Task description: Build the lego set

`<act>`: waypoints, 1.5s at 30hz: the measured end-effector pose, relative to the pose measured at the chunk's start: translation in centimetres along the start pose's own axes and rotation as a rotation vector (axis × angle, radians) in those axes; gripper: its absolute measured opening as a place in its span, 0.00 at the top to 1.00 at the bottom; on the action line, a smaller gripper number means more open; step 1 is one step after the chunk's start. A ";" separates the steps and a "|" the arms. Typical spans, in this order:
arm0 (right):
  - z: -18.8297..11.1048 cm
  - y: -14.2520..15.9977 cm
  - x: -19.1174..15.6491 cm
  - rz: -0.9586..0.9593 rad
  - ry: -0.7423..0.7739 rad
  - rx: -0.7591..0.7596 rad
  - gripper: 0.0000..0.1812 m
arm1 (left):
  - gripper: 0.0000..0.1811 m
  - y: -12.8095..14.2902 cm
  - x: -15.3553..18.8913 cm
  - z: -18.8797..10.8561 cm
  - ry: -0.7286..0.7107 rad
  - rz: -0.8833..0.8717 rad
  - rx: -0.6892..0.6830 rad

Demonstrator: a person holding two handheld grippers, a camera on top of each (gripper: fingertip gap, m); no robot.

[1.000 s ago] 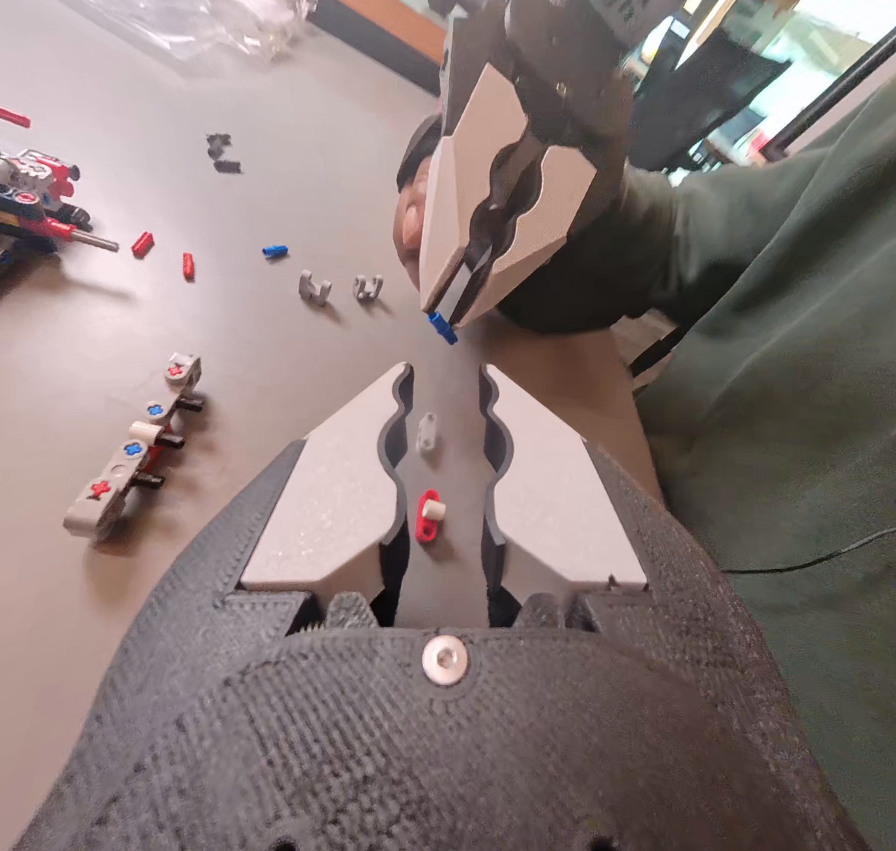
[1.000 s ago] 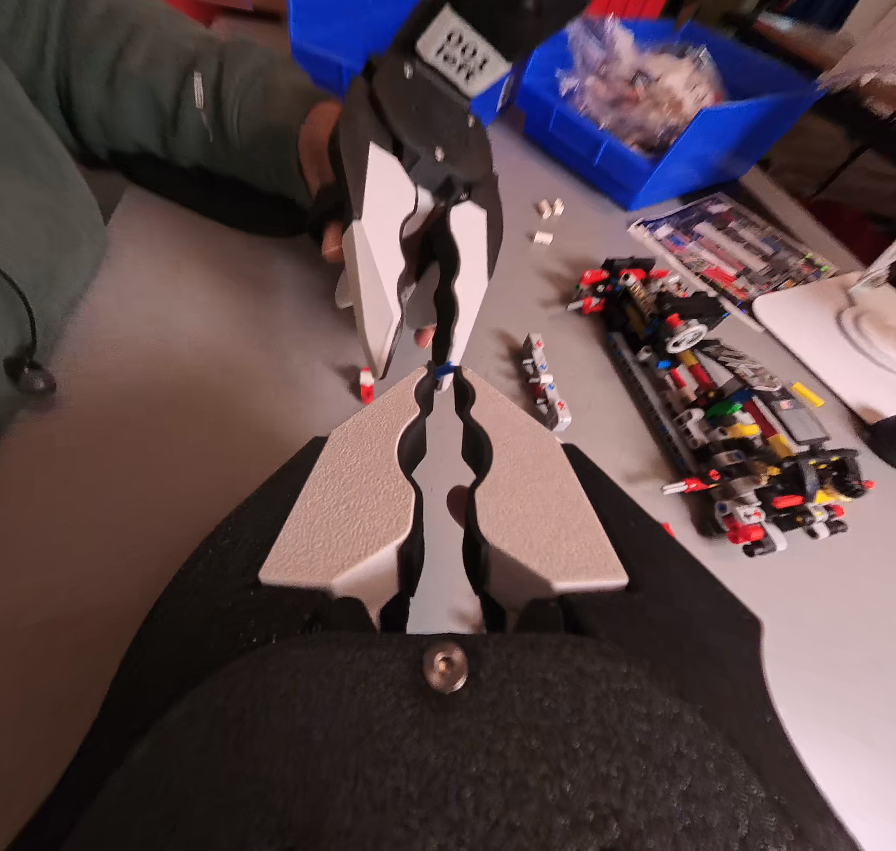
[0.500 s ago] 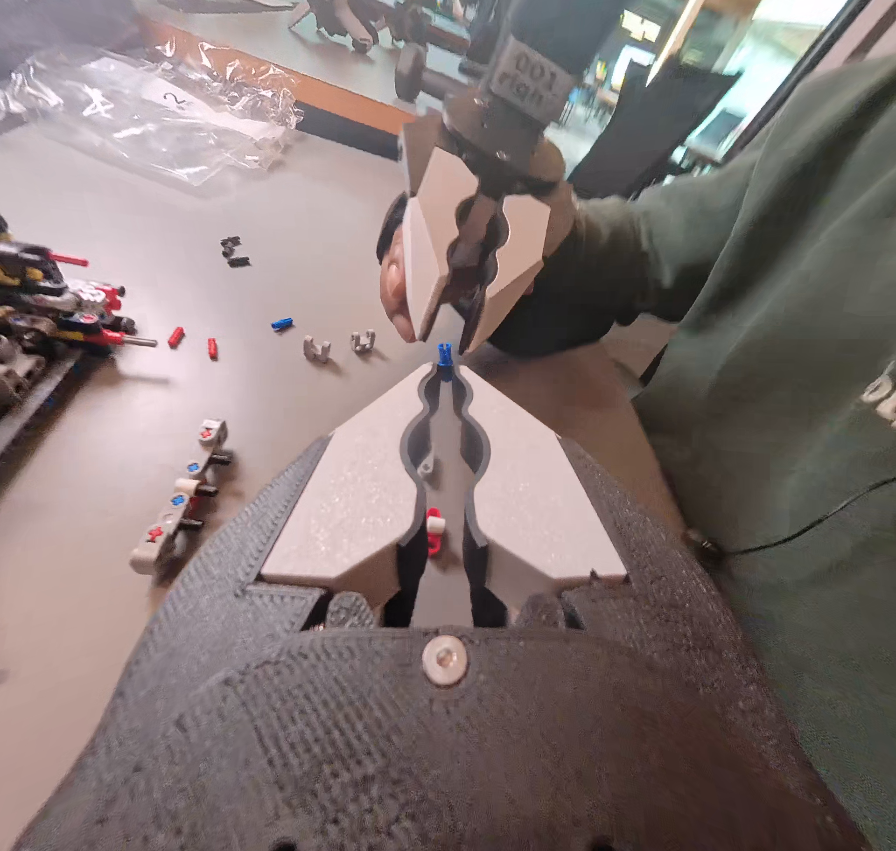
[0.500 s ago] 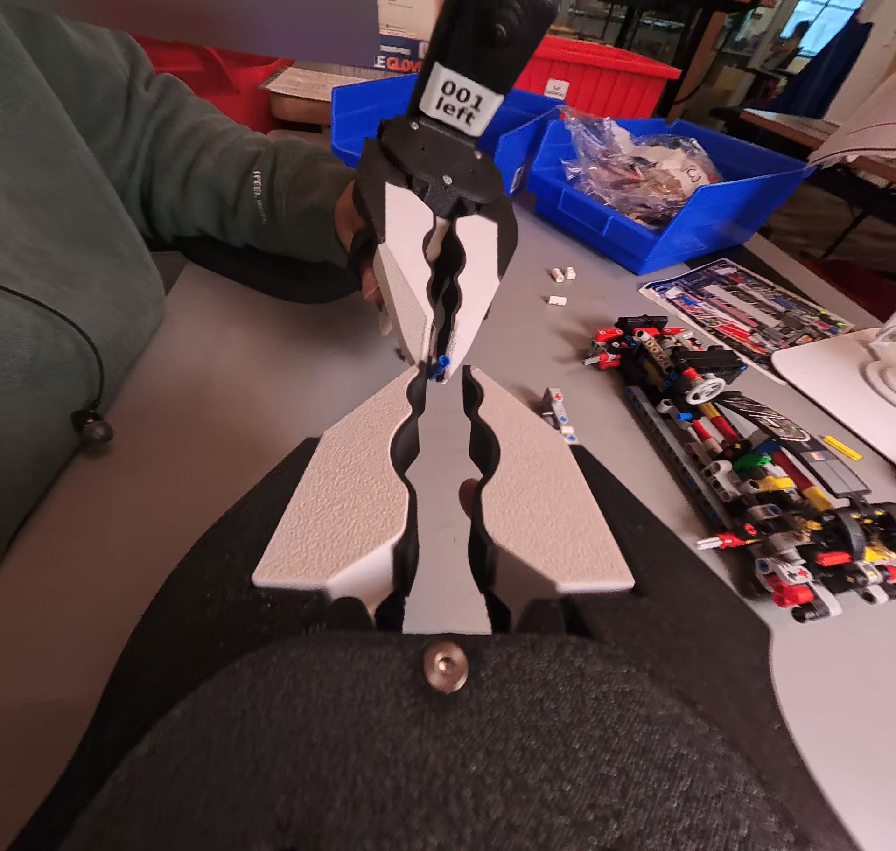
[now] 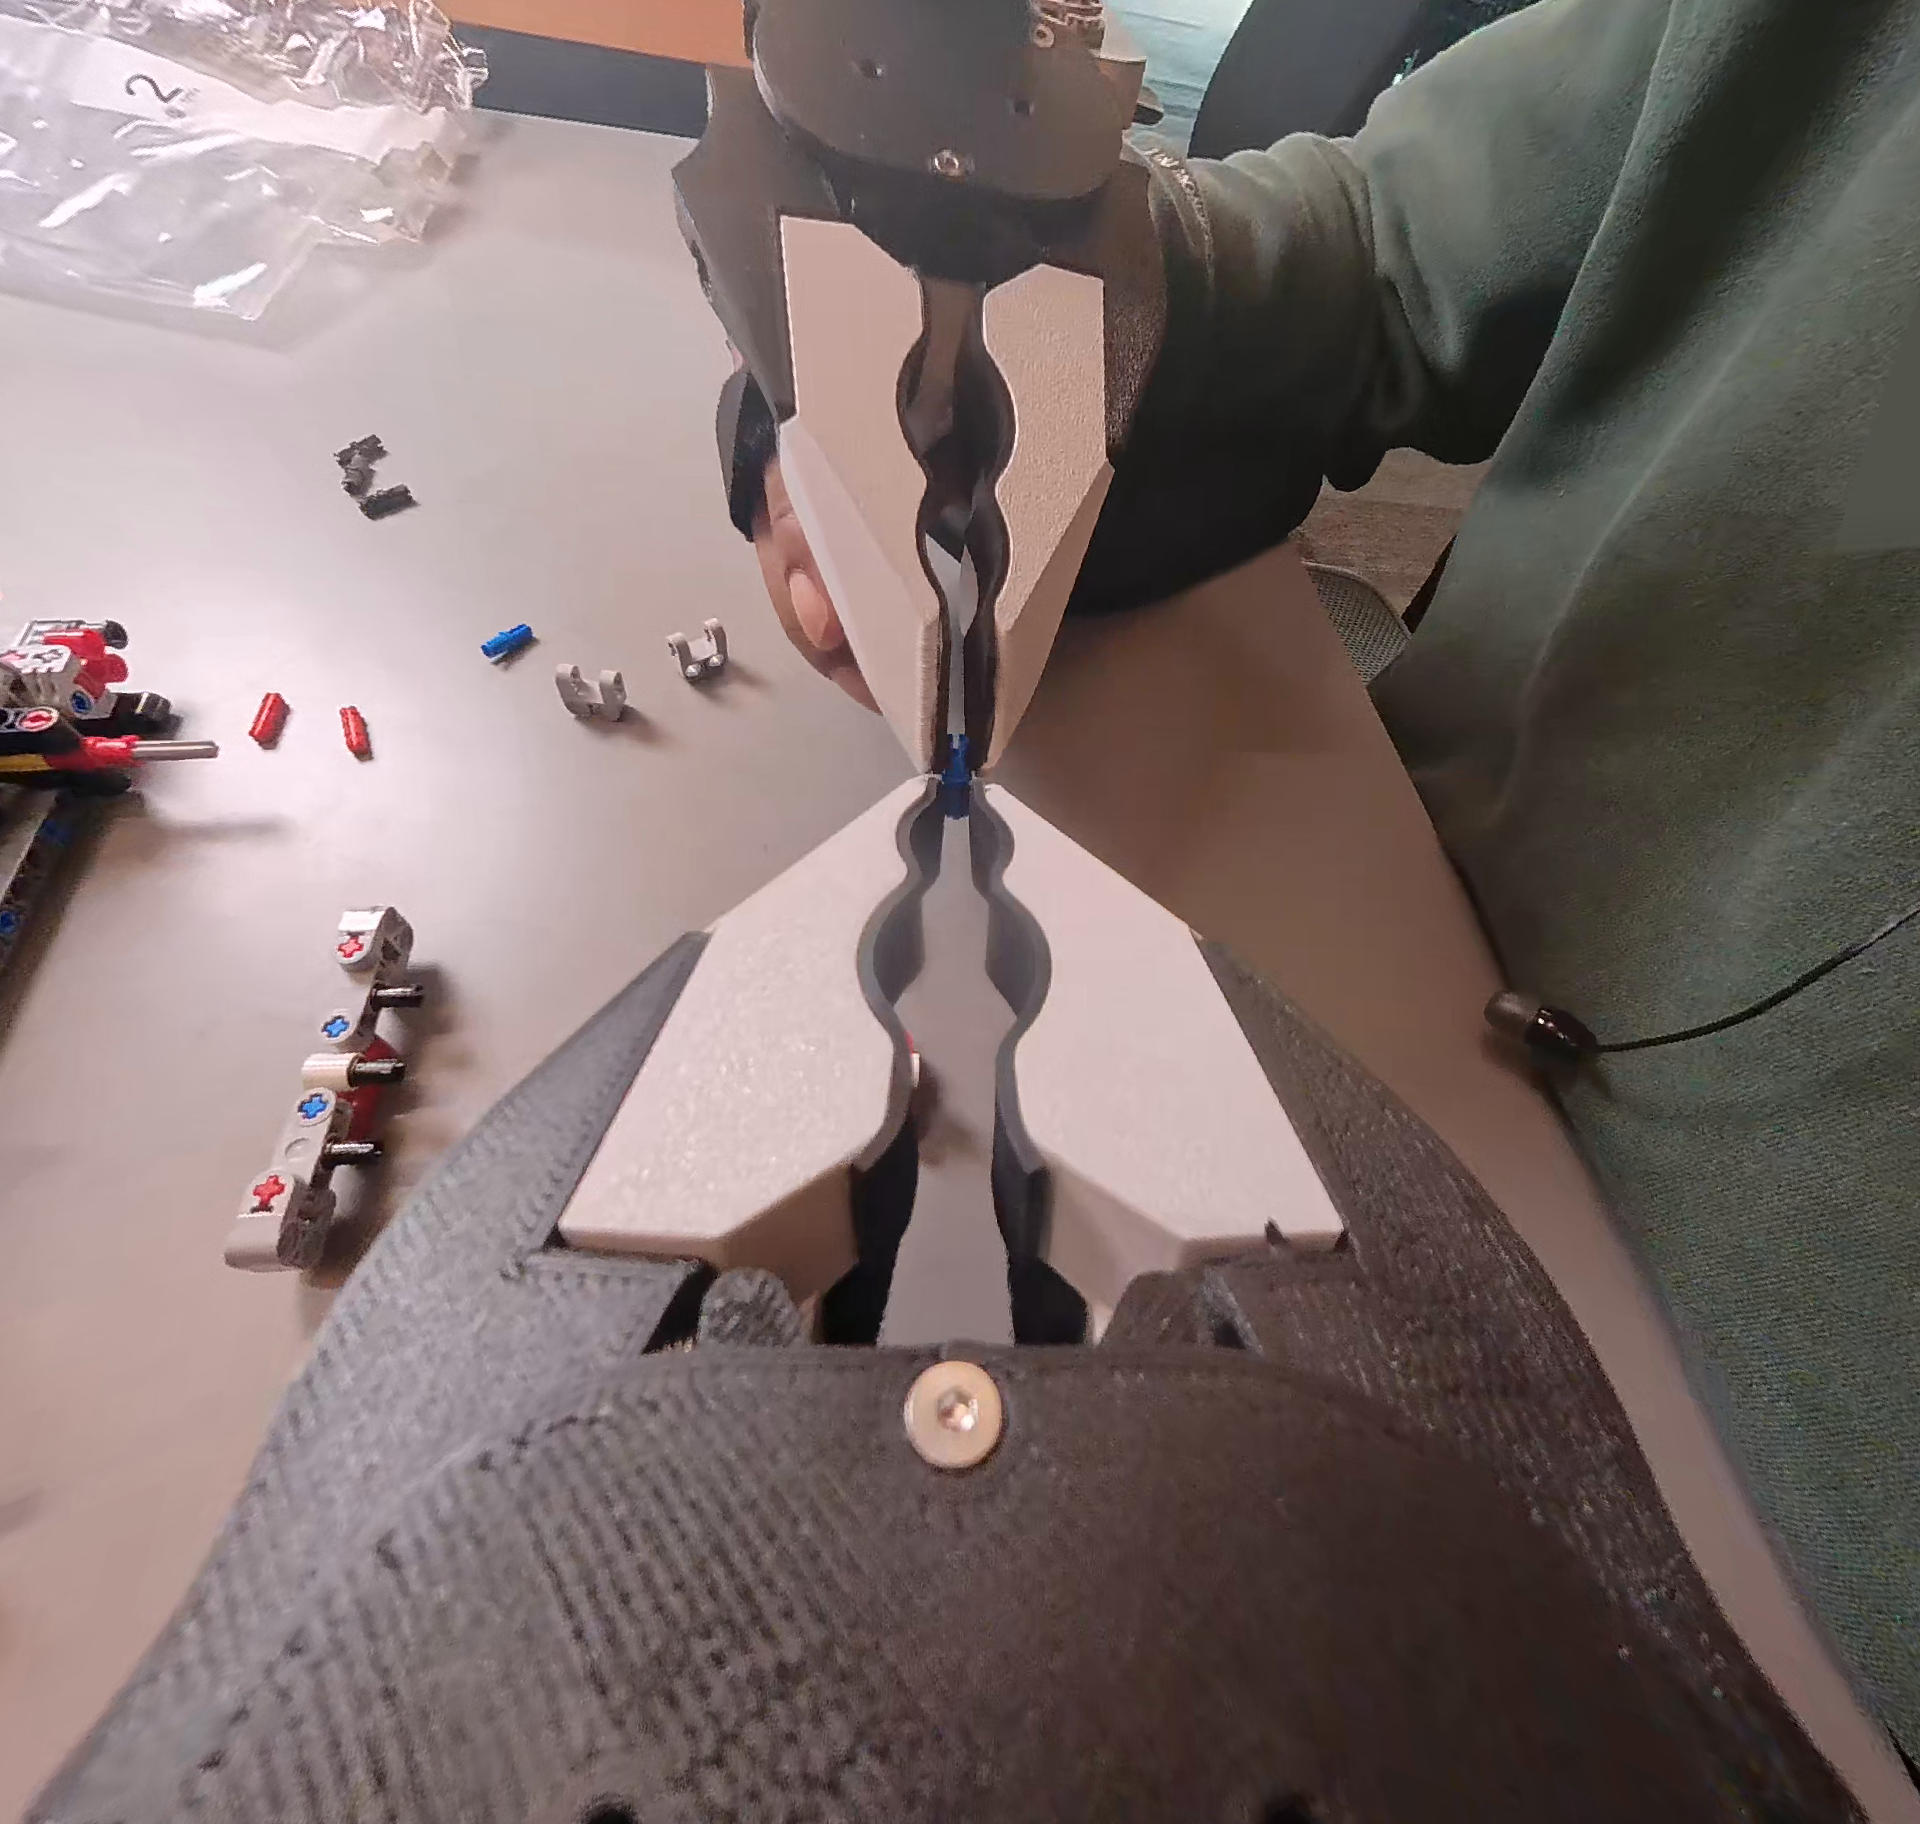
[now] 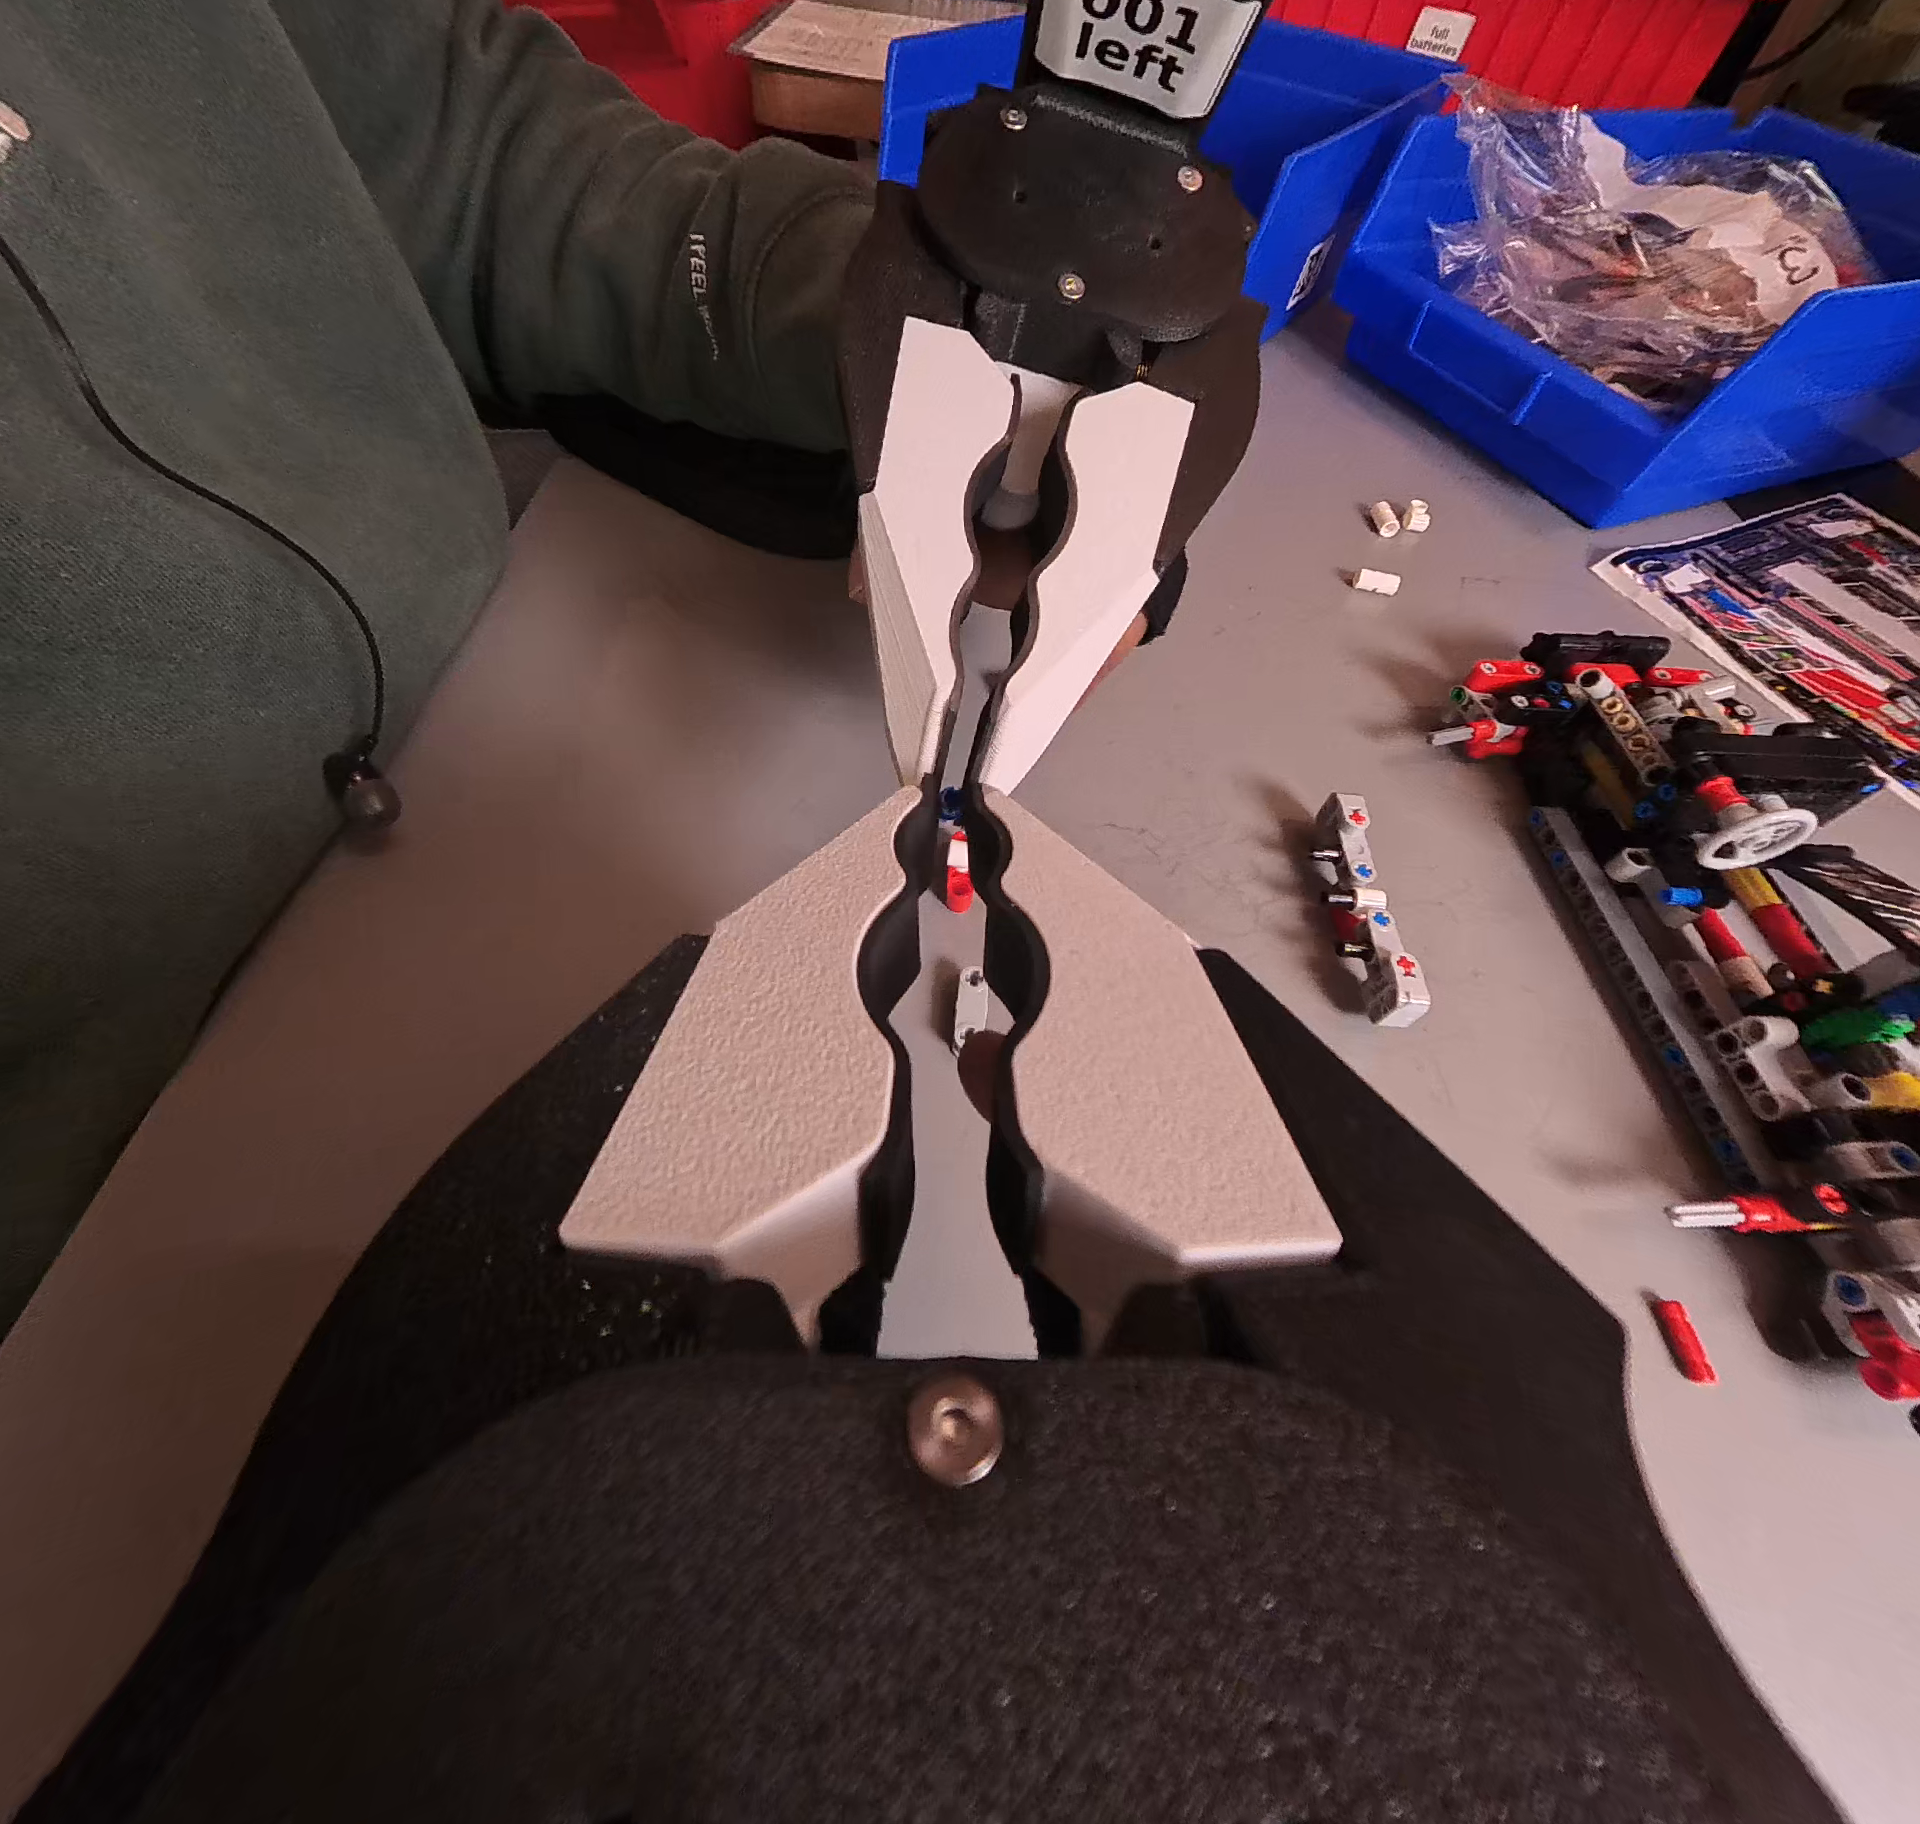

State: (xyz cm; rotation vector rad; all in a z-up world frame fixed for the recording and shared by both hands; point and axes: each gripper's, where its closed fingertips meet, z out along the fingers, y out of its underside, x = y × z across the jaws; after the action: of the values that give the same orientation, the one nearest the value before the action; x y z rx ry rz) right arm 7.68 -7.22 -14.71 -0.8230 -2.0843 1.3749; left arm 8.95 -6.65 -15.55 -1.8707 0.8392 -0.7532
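Note:
A small blue pin (image 5: 954, 775) hangs above the table between two grippers that meet tip to tip. In the left wrist view my left gripper (image 5: 954, 806) is shut on the pin's near end. My right gripper (image 5: 962, 748) comes from above and is shut on its far end. In the right wrist view the blue pin (image 6: 948, 804) shows at my right gripper's (image 6: 952, 810) closed tips, with the left gripper (image 6: 954, 772) right against them. A grey beam assembly with black pins (image 5: 322, 1088) lies on the table to the left; it also shows in the right wrist view (image 6: 1371, 917).
A red-and-white piece (image 6: 958, 870) and a small grey piece (image 6: 971, 1007) lie under the grippers. Loose blue pin (image 5: 509, 640), grey connectors (image 5: 592, 688), red pins (image 5: 268, 716), plastic bag (image 5: 208, 112). The part-built car (image 6: 1714, 901), booklet (image 6: 1787, 590) and blue bins (image 6: 1621, 340) stand at right. The tips of both grippers are at nearly the same place.
The right gripper held the blue pin; the left gripper closed on it, the right opened and drew back, and now the right has closed on the pin again, tip to tip.

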 end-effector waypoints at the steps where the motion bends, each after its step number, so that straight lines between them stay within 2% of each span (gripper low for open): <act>1: -0.1 0.0 0.0 0.013 -0.006 0.006 0.99 | 0.99 0.0 -0.1 -0.1 -0.001 -0.007 0.006; 6: -1.0 0.6 1.1 0.089 -0.003 0.008 0.98 | 0.90 1.8 -1.9 -0.7 -0.094 -0.006 -0.064; 13: -0.9 2.8 1.1 0.097 -0.014 -0.097 0.99 | 0.87 5.3 -2.5 1.4 -0.142 0.027 -0.251; 20: -0.6 4.4 0.8 0.085 -0.021 -0.179 0.98 | 0.88 6.0 -2.7 2.6 -0.144 0.077 -0.311; 24: -0.3 5.4 0.7 0.051 -0.023 -0.247 0.99 | 0.97 5.9 -2.5 2.8 -0.110 0.112 -0.315; 37: 0.3 6.7 0.3 -0.002 -0.067 -0.391 0.99 | 0.97 5.9 -2.5 2.9 -0.027 0.154 -0.331; 45: 0.6 7.0 0.4 -0.089 -0.071 -0.553 0.99 | 0.97 5.9 -2.5 2.9 -0.021 0.153 -0.329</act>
State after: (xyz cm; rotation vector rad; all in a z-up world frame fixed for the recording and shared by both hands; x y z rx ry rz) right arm 8.45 -5.22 -21.44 -0.8837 -2.5669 0.7909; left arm 8.36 -5.25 -22.44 -2.0671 1.1331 -0.5231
